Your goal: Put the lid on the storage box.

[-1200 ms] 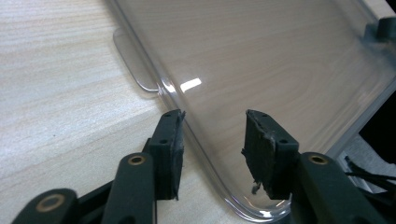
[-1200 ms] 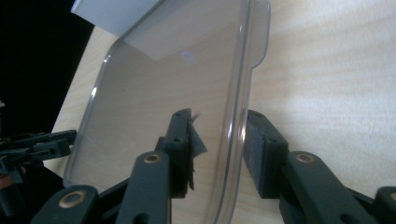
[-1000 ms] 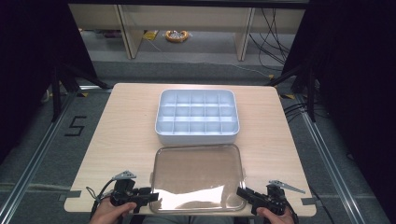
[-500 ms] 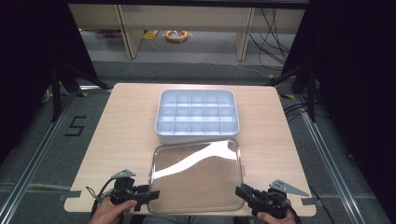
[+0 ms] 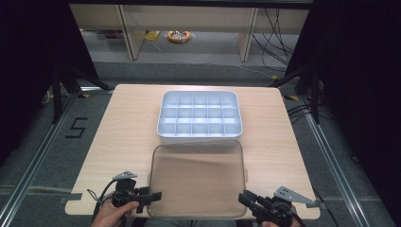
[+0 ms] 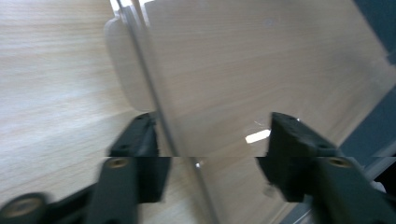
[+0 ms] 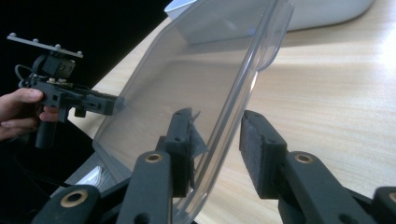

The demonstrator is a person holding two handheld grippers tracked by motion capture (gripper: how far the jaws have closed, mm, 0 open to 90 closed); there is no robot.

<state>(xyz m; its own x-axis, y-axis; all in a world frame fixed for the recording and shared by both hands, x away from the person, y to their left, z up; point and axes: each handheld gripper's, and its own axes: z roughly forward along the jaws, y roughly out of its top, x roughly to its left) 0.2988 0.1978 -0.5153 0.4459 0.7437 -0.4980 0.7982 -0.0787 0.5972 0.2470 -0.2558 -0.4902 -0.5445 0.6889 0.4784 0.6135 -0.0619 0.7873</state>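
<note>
high view — a clear plastic lid [image 5: 197,179] lies near the front edge of the wooden table [image 5: 123,123], just in front of a white compartment tray [image 5: 199,117] that sits mid-table. the left gripper [image 5: 150,196] meets the lid's front left corner, held by a hand [image 5: 109,215] coming in from the bottom edge. the right gripper [image 5: 244,198] meets the lid's front right corner.

left gripper view — the lid's left rim [image 6: 154,93] runs up between the two black jaws. the left jaw lies against the rim, while the right jaw stands well off over the lid's clear panel with wood grain showing through; the jaws have just been closing, yet they are not clamped on the rim.

right gripper view — the lid stands tilted, its right rim [image 7: 233,121] rising between the jaws. the left jaw presses the inside face, but a gap shows between the right jaw and the rim; whether the lid is truly pinched i cannot tell from this angle. farther off — at the lid's far corner — the left gripper [image 7: 109,103] touches the rim, and the white tray [image 7: 322,11] sits beyond.
</note>
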